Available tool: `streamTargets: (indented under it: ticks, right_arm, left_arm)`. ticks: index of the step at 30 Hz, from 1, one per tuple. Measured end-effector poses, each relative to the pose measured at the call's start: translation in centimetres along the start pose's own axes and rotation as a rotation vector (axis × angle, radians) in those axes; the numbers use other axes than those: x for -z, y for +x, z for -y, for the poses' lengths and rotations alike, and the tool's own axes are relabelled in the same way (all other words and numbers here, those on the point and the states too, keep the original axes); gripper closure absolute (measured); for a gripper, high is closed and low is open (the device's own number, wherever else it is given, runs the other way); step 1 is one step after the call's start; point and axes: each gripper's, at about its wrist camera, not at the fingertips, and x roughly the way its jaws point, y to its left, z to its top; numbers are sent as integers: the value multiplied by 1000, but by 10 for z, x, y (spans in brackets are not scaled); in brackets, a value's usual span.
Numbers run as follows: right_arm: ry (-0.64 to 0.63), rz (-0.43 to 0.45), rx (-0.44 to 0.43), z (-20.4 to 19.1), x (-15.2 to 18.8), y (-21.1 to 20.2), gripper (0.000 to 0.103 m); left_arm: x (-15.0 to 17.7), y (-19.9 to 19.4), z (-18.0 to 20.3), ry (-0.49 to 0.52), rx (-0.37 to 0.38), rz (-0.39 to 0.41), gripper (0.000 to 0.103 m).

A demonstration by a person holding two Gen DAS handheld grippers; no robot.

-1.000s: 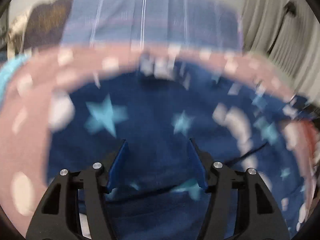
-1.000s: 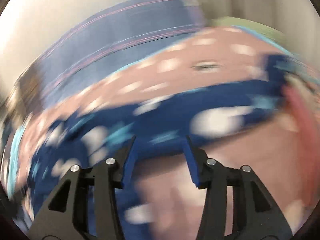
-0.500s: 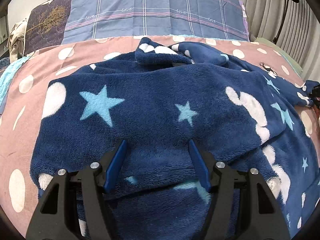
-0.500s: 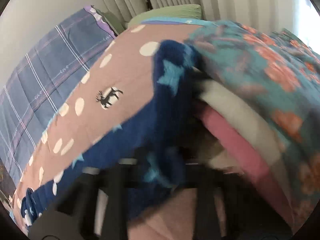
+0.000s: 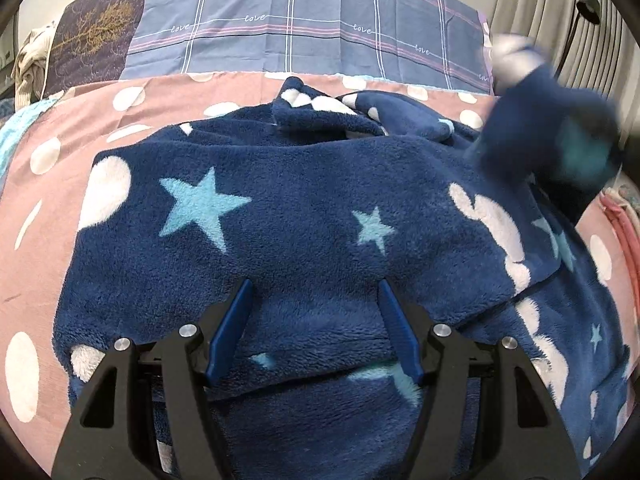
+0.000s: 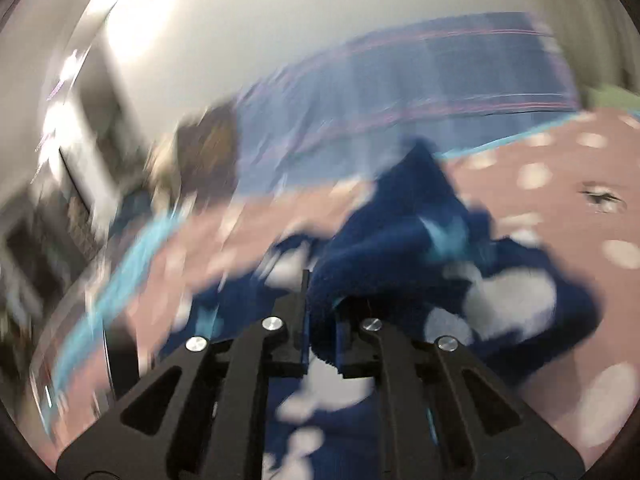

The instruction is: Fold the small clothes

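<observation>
A navy fleece garment [image 5: 304, 208] with light blue stars and white patches lies spread on the pink polka-dot bed. My left gripper [image 5: 314, 320] is open and hovers low over its near part, holding nothing. My right gripper [image 6: 320, 328] is shut on a bunched part of the same navy garment [image 6: 400, 240]; this view is blurred by motion. In the left wrist view, that lifted part [image 5: 548, 144] shows as a blurred navy lump raised above the garment at the right.
The pink dotted bedsheet [image 5: 48, 208] surrounds the garment. A blue plaid pillow [image 5: 312, 28] and a dark pillow [image 5: 92, 40] lie at the head of the bed. Curtains [image 5: 532, 4] hang at the right. Pink folded fabric [image 5: 624, 228] sits at the right edge.
My right gripper has closed on an end of the navy garment and swung it up and leftward over the bed. My left gripper has stayed open over the garment.
</observation>
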Motion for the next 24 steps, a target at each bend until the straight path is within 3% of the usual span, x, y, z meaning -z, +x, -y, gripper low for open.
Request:
streamTargets:
  ticks: [2, 4, 9, 11, 14, 16, 19, 24]
  right_arm:
    - [-25, -130, 25, -5, 31, 30, 88]
    - [-2, -191, 31, -1, 48, 39, 82]
    - [47, -164, -22, 9, 59, 20, 70]
    - [34, -170, -9, 1, 68, 25, 69]
    - [6, -162, 6, -4, 64, 28, 66]
    - [-2, -159, 7, -6, 63, 32, 65]
    - [-8, -153, 14, -7, 63, 32, 64]
    - [-33, -150, 35, -11, 64, 34, 63]
  left_arm:
    - [0, 0, -2, -12, 15, 2, 37]
    - [0, 0, -3, -18, 25, 4, 37]
    - [-1, -4, -10, -58, 85, 19, 35]
    - [-2, -14, -21, -118, 205, 45, 35]
    - [-6, -21, -31, -259, 474, 39, 31]
    - [-9, -16, -27, -312, 566, -4, 28]
    - [-17, -2, -9, -309, 583, -74, 27]
    - [-35, 10, 11, -360, 583, -111, 26]
